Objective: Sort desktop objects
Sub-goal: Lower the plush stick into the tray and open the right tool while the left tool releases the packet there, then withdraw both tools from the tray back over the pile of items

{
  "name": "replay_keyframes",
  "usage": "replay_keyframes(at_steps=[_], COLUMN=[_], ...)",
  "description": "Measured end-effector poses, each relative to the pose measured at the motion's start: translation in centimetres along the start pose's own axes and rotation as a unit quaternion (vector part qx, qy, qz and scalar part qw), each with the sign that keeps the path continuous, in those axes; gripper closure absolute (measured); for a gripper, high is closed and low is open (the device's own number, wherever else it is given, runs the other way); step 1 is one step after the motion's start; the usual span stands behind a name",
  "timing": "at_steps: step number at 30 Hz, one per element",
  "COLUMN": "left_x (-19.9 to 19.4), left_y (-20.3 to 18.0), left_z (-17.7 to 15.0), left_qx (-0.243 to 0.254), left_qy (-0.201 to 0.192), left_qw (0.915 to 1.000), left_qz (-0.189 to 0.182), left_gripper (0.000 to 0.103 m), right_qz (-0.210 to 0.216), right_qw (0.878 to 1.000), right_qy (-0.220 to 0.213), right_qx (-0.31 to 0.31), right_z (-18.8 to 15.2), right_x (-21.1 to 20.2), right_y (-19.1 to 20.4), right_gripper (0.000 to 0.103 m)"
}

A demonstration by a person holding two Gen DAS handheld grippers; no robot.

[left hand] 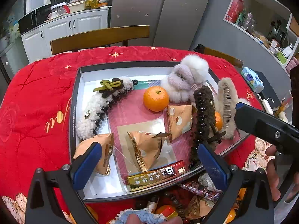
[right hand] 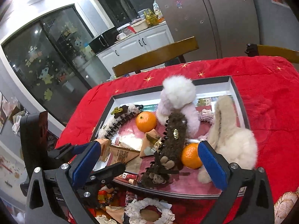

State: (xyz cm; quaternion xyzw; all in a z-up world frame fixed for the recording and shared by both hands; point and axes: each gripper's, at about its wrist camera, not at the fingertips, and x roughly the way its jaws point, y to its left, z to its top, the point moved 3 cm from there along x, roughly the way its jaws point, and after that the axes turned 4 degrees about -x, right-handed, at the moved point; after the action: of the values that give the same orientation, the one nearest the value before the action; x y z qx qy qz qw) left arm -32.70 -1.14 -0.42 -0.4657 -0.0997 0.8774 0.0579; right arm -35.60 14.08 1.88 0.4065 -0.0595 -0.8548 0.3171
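Observation:
A shallow dark-rimmed box tray (left hand: 74, 112) sits on the red tablecloth. It holds an orange (left hand: 156, 98), a second orange (left hand: 218, 120), a white fluffy hair claw (left hand: 93, 115), a brown fuzzy claw (left hand: 203, 112), a beige claw (left hand: 227, 100), a lilac-white claw (left hand: 186, 80), triangular snack packets (left hand: 145, 149) and a gold-red bar (left hand: 157, 177). My left gripper (left hand: 149, 146) hangs open above the packets, gripping nothing. My right gripper (right hand: 149, 143) stands open over the brown claw (right hand: 173, 130) and the second orange (right hand: 190, 155), also gripping nothing.
Loose items crowd the near table edge below the tray: more oranges, a lace scrunchie (right hand: 149, 209) and a blue knitted piece (left hand: 138, 216). A blue pouch (left hand: 252, 79) lies at the right. Wooden chairs (left hand: 101, 35) stand behind the table. A hand (left hand: 272, 168) holds the right gripper.

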Motion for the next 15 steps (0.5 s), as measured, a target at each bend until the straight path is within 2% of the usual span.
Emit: replay_keyframes(at_steps=[2, 10, 15], left_x=[-0.5, 0.1, -0.9], left_y=[1.5, 1.2, 1.3], left_z=[0.2, 0.0, 0.1], left_qx=[0.001, 0.004, 0.003], left_qy=[-0.001, -0.001, -0.009], left_qw=[1.0000, 1.0000, 0.9999], left_qz=[0.001, -0.001, 0.003], left_gripper=[0.000, 0.000, 0.000], right_qz=[-0.001, -0.004, -0.012], right_qw=[1.000, 1.000, 1.000], right_qy=[-0.003, -0.004, -0.010], right_qx=[-0.001, -0.002, -0.003], right_z=[0.1, 0.2, 0.5], right_x=[-0.3, -0.8, -1.6], right_y=[0.0, -0.4, -0.4], right_gripper=[0.000, 0.000, 0.000])
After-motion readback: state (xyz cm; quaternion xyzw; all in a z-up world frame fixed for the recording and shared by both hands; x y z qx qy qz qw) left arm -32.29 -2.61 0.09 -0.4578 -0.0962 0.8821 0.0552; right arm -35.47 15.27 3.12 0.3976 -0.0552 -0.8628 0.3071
